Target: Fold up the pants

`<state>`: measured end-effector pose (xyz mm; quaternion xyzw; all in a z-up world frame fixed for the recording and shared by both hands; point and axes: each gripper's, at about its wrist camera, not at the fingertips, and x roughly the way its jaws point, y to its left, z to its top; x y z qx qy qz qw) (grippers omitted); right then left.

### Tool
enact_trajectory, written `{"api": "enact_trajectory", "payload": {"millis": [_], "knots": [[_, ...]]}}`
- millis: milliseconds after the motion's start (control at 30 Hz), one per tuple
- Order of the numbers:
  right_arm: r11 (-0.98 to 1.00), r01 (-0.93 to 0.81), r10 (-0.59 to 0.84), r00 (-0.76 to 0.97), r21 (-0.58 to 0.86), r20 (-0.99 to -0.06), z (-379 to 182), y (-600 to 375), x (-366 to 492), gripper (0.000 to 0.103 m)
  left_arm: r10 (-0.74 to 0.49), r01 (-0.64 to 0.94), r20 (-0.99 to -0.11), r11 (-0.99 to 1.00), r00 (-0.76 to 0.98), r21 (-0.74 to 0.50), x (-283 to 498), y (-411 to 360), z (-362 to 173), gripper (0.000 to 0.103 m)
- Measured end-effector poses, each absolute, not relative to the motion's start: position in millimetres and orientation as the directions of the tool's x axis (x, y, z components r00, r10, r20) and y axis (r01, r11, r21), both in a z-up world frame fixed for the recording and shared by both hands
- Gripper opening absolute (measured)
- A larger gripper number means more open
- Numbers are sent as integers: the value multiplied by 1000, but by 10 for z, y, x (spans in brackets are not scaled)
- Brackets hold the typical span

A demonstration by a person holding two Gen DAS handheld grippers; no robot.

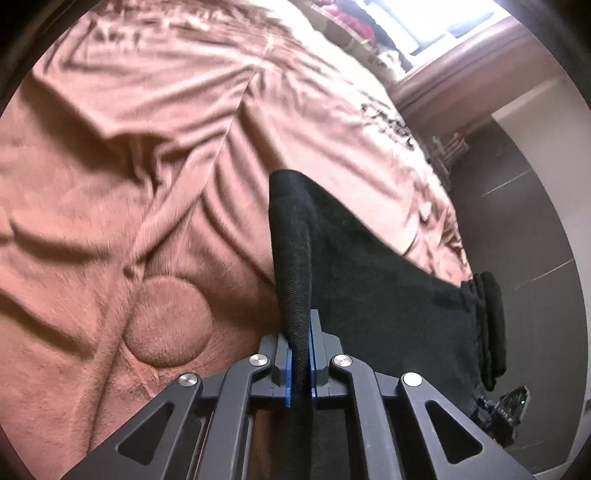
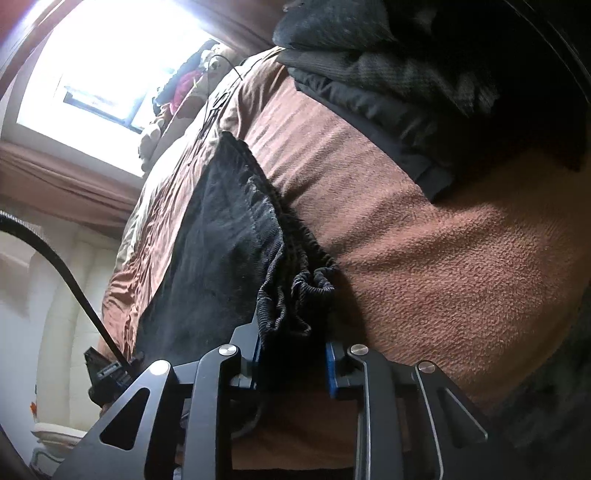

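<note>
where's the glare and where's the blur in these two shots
Left wrist view: blown-out window at the top right, motion blur smearing the brown fleece blanket, black corduroy pants fairly sharp. Right wrist view: white window glare at the upper left, the pile of dark folded clothes sunk in shadow, edges curved by the fisheye.

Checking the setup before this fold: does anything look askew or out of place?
Nothing damaged. The black pants lie partly off the brown blanket, waistband bunched in the right gripper; the left gripper pinches a fold.
</note>
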<state>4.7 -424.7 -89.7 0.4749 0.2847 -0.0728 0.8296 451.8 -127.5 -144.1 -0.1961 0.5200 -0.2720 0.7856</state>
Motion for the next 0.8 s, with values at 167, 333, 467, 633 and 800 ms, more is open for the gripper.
{"api": "enact_trajectory", "payload": {"millis": [167,333,467,633,800], "knots": [[550,376,160,829,745,-536,-798,-4183,55,21,-649,242,-681,760,339,-603,4505,-1213,-1127,6],[559,346,204,823,753,-530,-767,-4008,217,21,-631,228,-677,773,378,-592,4520,-982,-931,6],[570,332,238,809,751,-538,-767,-3813,415,21,-616,196,-680,781,397,-593,4529,-669,-909,6],[586,313,280,788,747,-549,-749,-3561,710,21,-601,155,-680,786,420,-599,4488,-219,-922,6],[603,283,322,769,746,-552,-724,-3328,978,21,-588,122,-674,786,447,-606,4513,206,-930,6]]}}
